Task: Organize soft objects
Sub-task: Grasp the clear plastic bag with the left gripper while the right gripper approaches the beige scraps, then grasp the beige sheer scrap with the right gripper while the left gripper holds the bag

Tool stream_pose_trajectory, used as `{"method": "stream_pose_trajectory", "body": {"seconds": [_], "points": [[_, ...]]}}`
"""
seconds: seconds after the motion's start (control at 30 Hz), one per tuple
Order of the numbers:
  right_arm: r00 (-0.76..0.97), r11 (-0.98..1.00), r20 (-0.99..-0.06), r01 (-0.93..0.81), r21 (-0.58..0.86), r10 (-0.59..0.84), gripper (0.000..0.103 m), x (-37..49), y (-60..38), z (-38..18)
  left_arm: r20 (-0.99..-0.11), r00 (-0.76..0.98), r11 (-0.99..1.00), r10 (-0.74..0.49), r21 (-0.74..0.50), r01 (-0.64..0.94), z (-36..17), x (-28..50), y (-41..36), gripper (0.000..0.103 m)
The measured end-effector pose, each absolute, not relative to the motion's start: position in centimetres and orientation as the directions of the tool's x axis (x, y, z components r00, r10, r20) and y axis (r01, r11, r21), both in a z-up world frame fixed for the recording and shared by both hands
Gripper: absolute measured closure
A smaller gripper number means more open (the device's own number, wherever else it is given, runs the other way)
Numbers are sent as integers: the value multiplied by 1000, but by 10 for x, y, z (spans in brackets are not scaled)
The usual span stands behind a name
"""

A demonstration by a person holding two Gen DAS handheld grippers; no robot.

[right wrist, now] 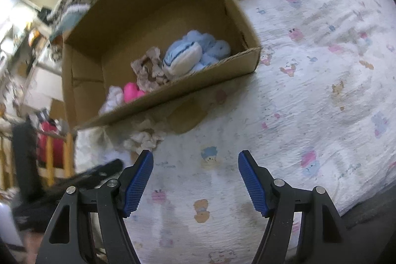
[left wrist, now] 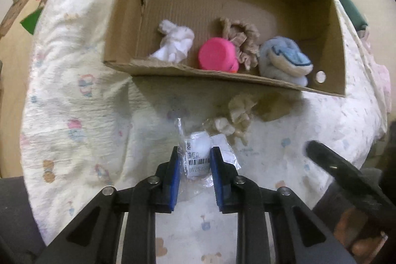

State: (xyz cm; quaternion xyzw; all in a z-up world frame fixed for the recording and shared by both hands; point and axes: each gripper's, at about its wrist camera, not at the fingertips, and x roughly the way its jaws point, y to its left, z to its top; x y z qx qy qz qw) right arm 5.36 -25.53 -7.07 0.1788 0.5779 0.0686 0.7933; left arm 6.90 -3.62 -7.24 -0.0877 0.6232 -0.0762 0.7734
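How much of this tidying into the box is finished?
Four soft things already lie in the cardboard box: white cloth, pink toy, beige scrunchie, blue plush. The left gripper is shut on the plastic packet. The cream scrunchie remains on the bedspread.

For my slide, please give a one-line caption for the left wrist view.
Left gripper shut on a clear packet on the quilt, before a cardboard box holding soft items.

box (left wrist: 247,81) brown | toy (left wrist: 217,56) pink | plush (left wrist: 284,61) blue-white | bedsheet (left wrist: 74,95) cartoon-print
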Motion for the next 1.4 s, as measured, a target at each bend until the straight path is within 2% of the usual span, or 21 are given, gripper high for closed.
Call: {"method": "stream_pose_trajectory", "body": {"seconds": [0.17,0.27,0.4,0.5,0.57,0.63,0.8,1.4], "points": [[348,966,-906,11,260,240,28,57,-228,-79,-948,274,985,-162,-173,-16,-55,57,-22,82],[393,974,-898,21,225,198,28,61,-221,-85,-945,298,988,-135,-151,-30,-50,58,-14,82],[435,983,-889,43,178,142,40,73,-213,-100,-942,306,986,-142,-161,-40,-45,61,-10,82],[457,982,-881,66,175,126,43,81,-214,-107,-943,302,986,-141,-162,-43,-45,62,-9,82],[462,979,-875,66,193,142,50,85,-214,-108,-943,302,986,-142,-161,-40,-45,61,-10,82],[442,977,-882,46,206,165,69,90,-212,-111,-943,302,987,-141,-159,-36,-48,63,-14,82],[443,981,-880,9,193,169,91,90,-204,-108,-940,308,985,-146,-166,-39,-49,66,-17,82],[471,978,-859,-45,202,199,92,52,-210,-65,-938,335,988,-85,-122,-93,-43,61,2,82]]}}
